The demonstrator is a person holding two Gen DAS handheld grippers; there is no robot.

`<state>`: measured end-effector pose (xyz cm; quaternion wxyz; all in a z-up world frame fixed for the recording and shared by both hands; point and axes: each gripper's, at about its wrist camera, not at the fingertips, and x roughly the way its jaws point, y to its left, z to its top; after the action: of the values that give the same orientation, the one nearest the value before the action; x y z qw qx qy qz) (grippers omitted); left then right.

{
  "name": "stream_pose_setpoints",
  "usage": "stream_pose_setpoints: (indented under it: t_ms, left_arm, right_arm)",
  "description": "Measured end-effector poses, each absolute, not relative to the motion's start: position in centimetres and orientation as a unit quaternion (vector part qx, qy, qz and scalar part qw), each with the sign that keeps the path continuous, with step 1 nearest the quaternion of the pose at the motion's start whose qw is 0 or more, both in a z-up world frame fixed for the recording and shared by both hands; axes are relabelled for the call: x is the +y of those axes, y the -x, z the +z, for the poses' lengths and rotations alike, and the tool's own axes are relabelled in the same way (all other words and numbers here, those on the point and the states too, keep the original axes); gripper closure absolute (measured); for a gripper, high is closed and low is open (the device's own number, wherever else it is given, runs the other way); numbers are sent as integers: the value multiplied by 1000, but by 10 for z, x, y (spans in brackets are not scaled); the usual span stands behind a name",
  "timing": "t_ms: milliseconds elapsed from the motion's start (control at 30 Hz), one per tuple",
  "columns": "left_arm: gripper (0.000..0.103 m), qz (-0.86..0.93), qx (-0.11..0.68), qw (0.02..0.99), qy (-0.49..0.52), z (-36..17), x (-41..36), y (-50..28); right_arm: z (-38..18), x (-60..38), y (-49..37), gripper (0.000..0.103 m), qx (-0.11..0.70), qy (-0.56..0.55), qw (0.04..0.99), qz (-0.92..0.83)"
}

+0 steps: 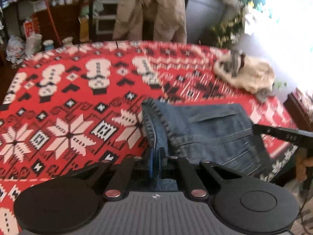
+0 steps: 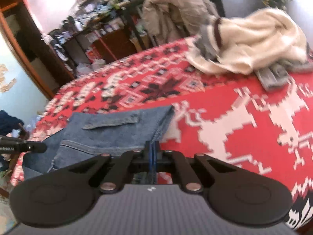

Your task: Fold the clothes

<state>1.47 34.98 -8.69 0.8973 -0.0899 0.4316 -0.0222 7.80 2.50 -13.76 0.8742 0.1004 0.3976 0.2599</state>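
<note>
A pair of blue jeans (image 1: 207, 129) lies partly folded on the red patterned tablecloth (image 1: 78, 90), a back pocket slit facing up. My left gripper (image 1: 156, 156) is shut on the jeans' left edge, a fold of denim pinched between its blue pads. In the right wrist view the same jeans (image 2: 117, 129) lie to the left, and my right gripper (image 2: 152, 148) is shut on their right edge with denim between its pads. The black tip of the right gripper (image 1: 281, 133) shows at the right of the left wrist view. The left one (image 2: 21, 146) shows at the left of the right wrist view.
A crumpled cream garment with grey trim (image 1: 246, 72) (image 2: 252, 43) lies on the far right of the tablecloth (image 2: 234, 117). A beige coat (image 1: 152, 13) hangs over a chair behind the table. Cluttered dark shelves (image 1: 49, 11) stand at the back left.
</note>
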Motion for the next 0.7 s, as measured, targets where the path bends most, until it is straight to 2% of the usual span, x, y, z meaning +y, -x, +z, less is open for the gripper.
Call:
stream_pose_setpoints:
  t_ms: [133,267,367,533,700]
  left_arm:
    - [98,-2,415,905,95,-66,348,3]
    - [98,22,426,898,109,-79,361,16]
    - [98,41,440,890,110,-97,366,20]
    - [98,47,437,890,124,-109,370,24]
    - [98,49,445,884,137,-116,376,22]
  right_arm:
    - [-115,42,-76,102,378,-90,871,301]
    - [-107,66,-76,102,366,-62,867,332]
    - [-130,78,-87,102,398,-63,852,335]
    - [-153,76,-91,101,408,-65,853,318]
    - [-164,71,-90,86,414,-65,855,304]
